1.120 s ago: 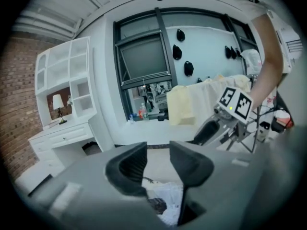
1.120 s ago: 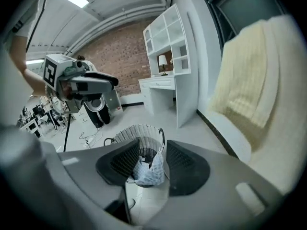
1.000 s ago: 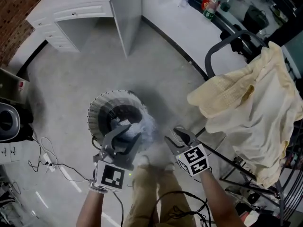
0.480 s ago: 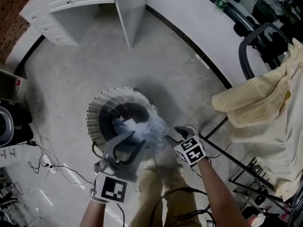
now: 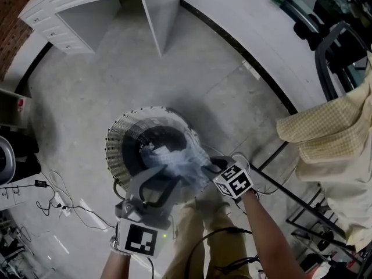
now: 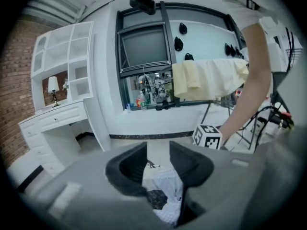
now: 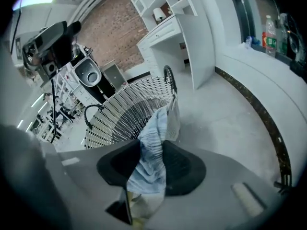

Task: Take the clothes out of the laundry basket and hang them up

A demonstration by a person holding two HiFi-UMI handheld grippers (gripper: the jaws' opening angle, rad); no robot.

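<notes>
A round white slatted laundry basket (image 5: 119,135) stands on the grey floor, and clothes lie inside it. A light blue garment (image 5: 183,161) spills over its near right rim. My right gripper (image 5: 208,168) is at that rim. In the right gripper view its jaws have just been closing, and they pinch the light blue garment (image 7: 156,123) in front of the basket (image 7: 127,111). My left gripper (image 5: 160,176) hangs open over the near rim. Through the gap of the left gripper (image 6: 158,153) I see white and dark clothes (image 6: 165,188) below, and nothing is held.
Cream cloths (image 5: 331,138) hang on a dark metal rack (image 5: 325,51) at the right. A white desk (image 5: 75,4) and a white partition panel (image 5: 157,10) stand at the back. Cables (image 5: 58,202) lie on the floor at the lower left, beside dark equipment (image 5: 11,156).
Both grippers have come down towards the basket. The right one dropped further, from above the floor to the blue garment at the near rim.
</notes>
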